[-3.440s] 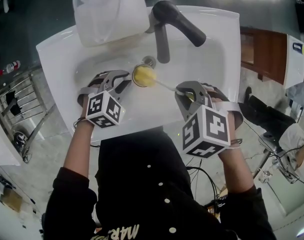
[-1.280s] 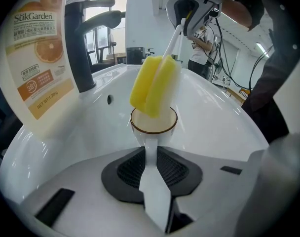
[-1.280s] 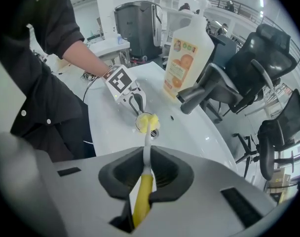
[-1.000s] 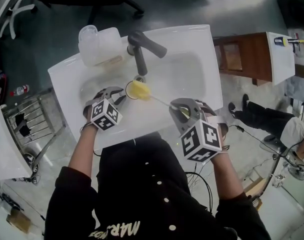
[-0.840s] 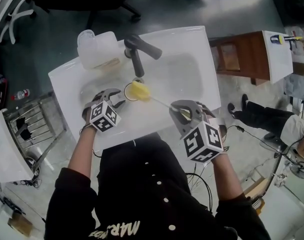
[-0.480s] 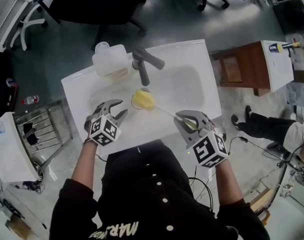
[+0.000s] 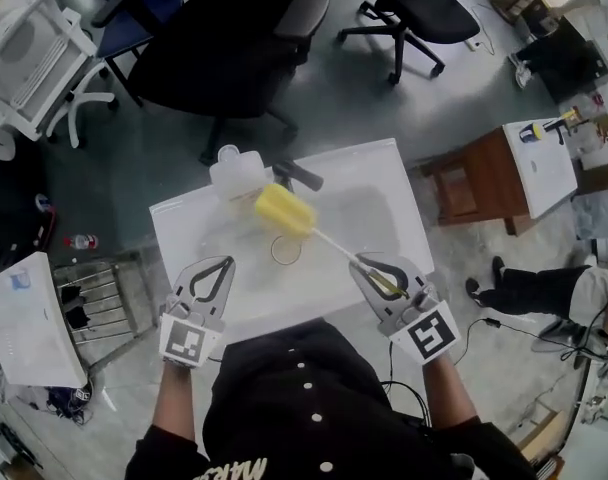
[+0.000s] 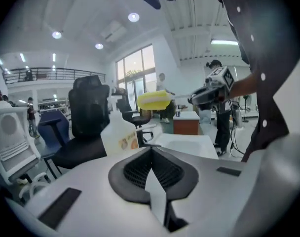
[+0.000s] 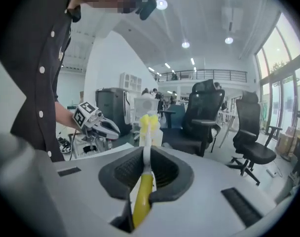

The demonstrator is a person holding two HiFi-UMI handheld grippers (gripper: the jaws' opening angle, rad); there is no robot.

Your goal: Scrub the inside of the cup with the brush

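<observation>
A clear cup [image 7: 285, 249] stands alone in the white sink [image 7: 384, 218]. My left gripper [image 7: 222, 264] hovers above the sink's near left edge. Its jaws have just been closing and now meet with nothing between them; the left gripper view shows the pads [image 8: 151, 149] together. My right gripper [image 7: 369, 268] is shut on the yellow handle [image 9: 141, 201] of the brush. The brush's yellow sponge head [image 7: 284, 209] is up in the air above the cup, clear of it, and shows again as the sponge head [image 8: 153, 100] beside the right gripper [image 8: 209, 90].
A dark faucet [image 7: 296, 175] and a translucent bottle [image 7: 236, 173] stand at the sink's far side. A wooden cabinet [image 7: 479, 183] is to the right, a metal rack [image 7: 99, 303] to the left, office chairs [image 7: 244, 38] beyond. A person [image 7: 544, 288] sits low at the right.
Both grippers have risen out of the sink. The left one let go of the cup, which stays in the basin, then closed empty. The brush came up out of the cup.
</observation>
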